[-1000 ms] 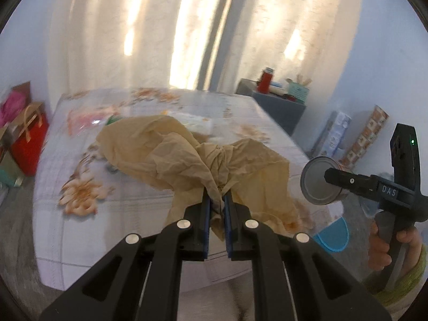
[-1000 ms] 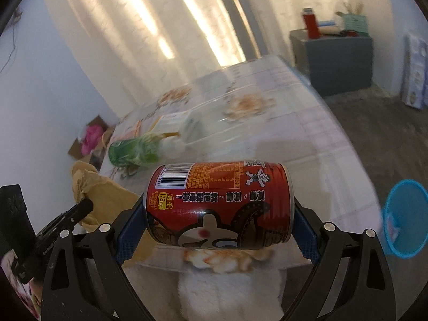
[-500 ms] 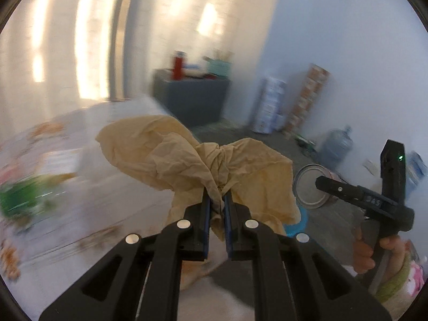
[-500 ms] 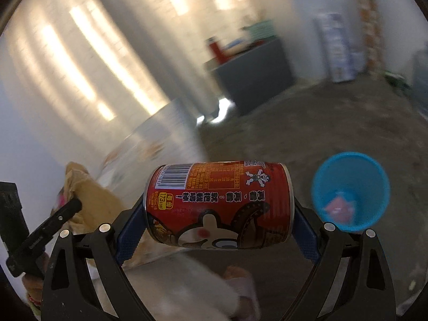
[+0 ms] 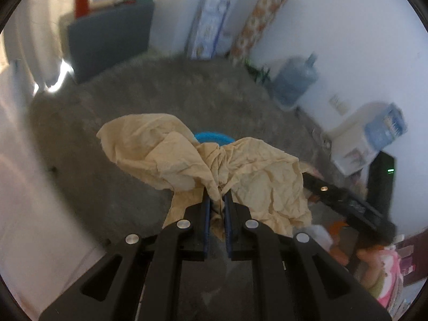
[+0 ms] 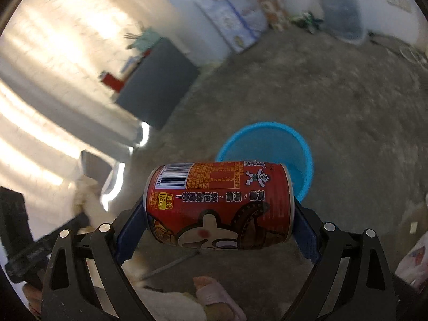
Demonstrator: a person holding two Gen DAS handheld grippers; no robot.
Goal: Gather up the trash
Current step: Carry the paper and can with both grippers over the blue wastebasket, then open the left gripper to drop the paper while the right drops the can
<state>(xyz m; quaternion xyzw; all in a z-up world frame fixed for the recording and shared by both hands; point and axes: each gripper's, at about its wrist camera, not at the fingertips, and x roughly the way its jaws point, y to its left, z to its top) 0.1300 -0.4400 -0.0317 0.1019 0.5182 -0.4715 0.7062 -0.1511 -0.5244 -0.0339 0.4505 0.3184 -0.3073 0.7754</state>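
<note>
Above the blue bin [image 6: 270, 144] on the concrete floor [image 6: 347, 101], we held both pieces of trash. Our right gripper [image 6: 219, 211] had its fingers [image 6: 128, 230] spread wide and clamped on the two ends of the red drink can [image 6: 218, 203], which lay crosswise just short of the bin's near rim. We judged the can stiff and light, probably empty, with smooth metal ends that could slip, so the end-to-end hold seemed the safer one. Our left gripper [image 5: 216, 203] had its fingers [image 5: 205, 208] pinched nearly together on a bunched fold of the crumpled tan paper [image 5: 203, 160]. That paper looked soft and weightless, likely to tear if tugged, and best taken at the gathered middle. From the left wrist view the paper covered nearly all of the bin, leaving only an arc of rim [image 5: 211, 136]. Whatever lay inside the bin was too blurred to tell, and the can hid the bin's near wall.
</note>
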